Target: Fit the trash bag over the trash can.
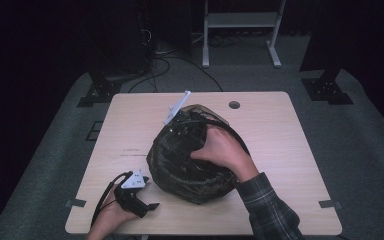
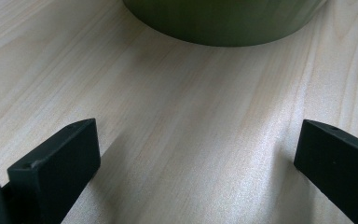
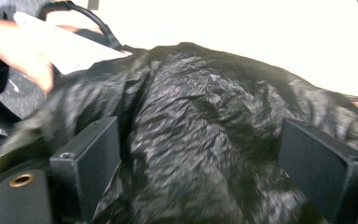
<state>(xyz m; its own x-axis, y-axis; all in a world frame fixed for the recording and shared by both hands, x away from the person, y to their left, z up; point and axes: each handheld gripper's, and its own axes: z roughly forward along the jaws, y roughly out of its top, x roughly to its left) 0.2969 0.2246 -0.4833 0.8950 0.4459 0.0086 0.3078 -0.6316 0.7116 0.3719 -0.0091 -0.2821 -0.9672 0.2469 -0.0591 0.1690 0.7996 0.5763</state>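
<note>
A black plastic bag (image 1: 190, 155) drapes a green bin (image 2: 223, 21) at the desk's (image 1: 280, 125) centre. The right tongs (image 3: 200, 154) gape over its thin, slippery, tear-prone film; best pinch a gathered fold. The left tongs (image 1: 147, 202), open, rest at seven o'clock.

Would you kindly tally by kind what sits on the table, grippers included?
Black plastic bag over a round green bin: 1
Bin: 1
Grippers: 2, left gripper, right gripper
Total: 4
</note>
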